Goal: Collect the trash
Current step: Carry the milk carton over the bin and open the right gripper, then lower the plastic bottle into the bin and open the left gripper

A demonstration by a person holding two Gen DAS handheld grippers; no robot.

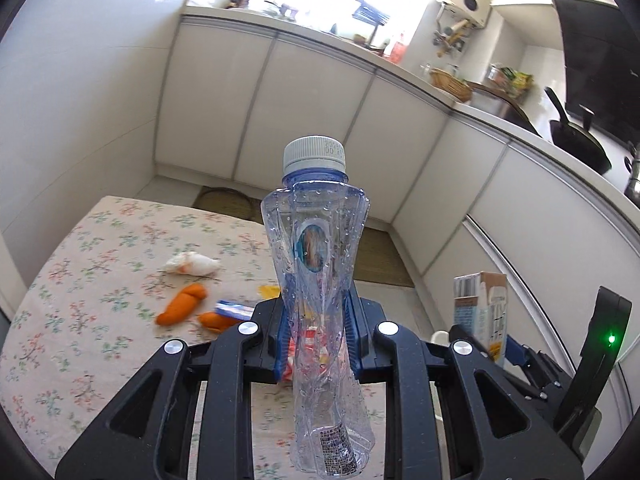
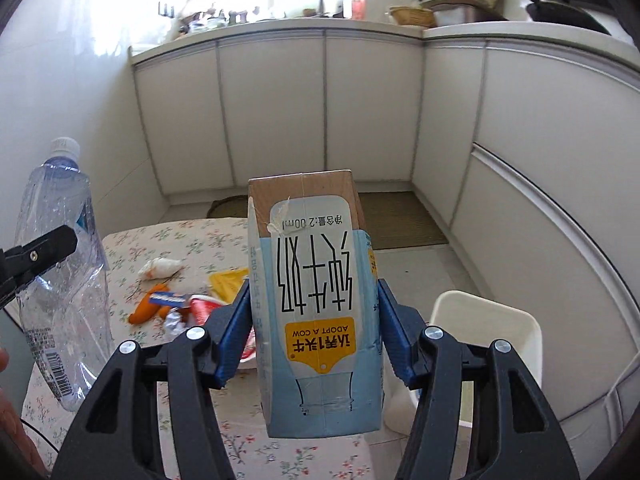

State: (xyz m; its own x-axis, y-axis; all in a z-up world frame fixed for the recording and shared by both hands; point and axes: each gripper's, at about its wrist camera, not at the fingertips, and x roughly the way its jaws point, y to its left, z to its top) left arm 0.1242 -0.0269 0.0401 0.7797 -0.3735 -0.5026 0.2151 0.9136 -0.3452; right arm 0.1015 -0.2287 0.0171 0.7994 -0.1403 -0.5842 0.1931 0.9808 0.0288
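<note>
Left gripper [image 1: 319, 340] clamped on a crumpled clear plastic bottle with a white cap [image 1: 320, 280], held up above the floral tablecloth [image 1: 80, 280]. Right gripper [image 2: 314, 328] squeezing a light-blue and brown milk carton [image 2: 316, 300], upside down, beside a white plastic bin [image 2: 500, 332]. Orange peels [image 1: 182, 304] and wrappers [image 2: 168, 300] lying on the cloth below.

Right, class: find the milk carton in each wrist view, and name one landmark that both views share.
Left wrist view: the milk carton stands at the right edge, upright, partly behind the black tool frame.
Right wrist view: the milk carton fills the centre, clamped in the right tool.
Shared landmark: the orange peel on the flowered tablecloth.
</note>
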